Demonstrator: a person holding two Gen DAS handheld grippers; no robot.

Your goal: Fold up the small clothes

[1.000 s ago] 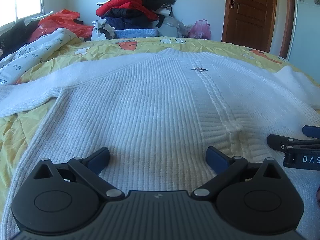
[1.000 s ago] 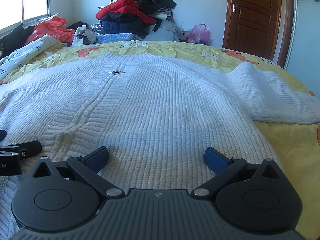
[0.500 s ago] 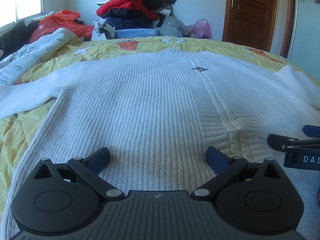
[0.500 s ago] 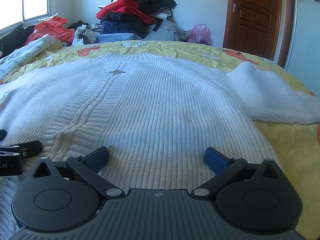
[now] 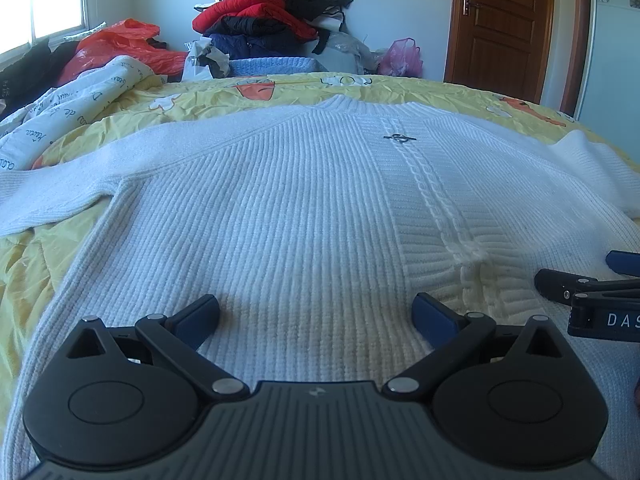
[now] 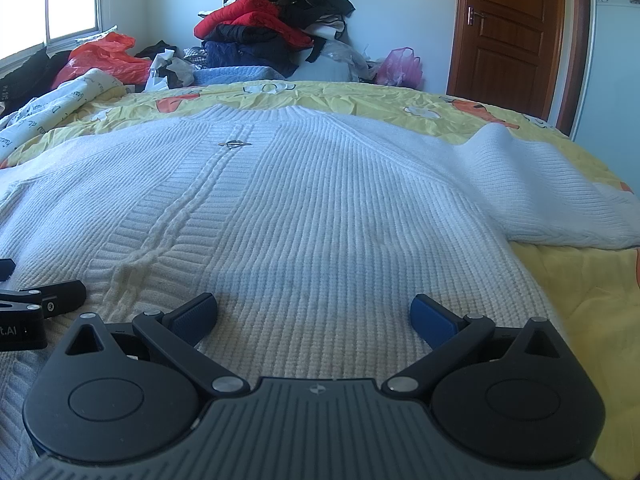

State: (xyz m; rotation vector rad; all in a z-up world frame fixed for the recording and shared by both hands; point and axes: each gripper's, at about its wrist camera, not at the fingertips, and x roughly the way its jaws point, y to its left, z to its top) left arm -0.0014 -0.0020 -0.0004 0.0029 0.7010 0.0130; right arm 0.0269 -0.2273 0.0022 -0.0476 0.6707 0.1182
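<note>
A white ribbed knit sweater (image 5: 288,208) lies flat and face up on a yellow bed cover, collar far from me; it also shows in the right wrist view (image 6: 320,208). A small metal pin (image 5: 399,138) sits on its cable-knit centre strip. Its sleeves stretch out left (image 5: 52,192) and right (image 6: 540,188). My left gripper (image 5: 316,312) is open and empty, low over the sweater's hem, left of the centre strip. My right gripper (image 6: 314,312) is open and empty over the hem, right of the strip. Each gripper shows at the edge of the other's view.
The yellow cover (image 5: 24,272) has printed cartoon patterns. A white printed quilt (image 5: 72,108) lies at the far left. A pile of clothes (image 5: 276,12) and red bags (image 5: 120,44) stand behind the bed. A brown door (image 5: 500,20) is at the back right.
</note>
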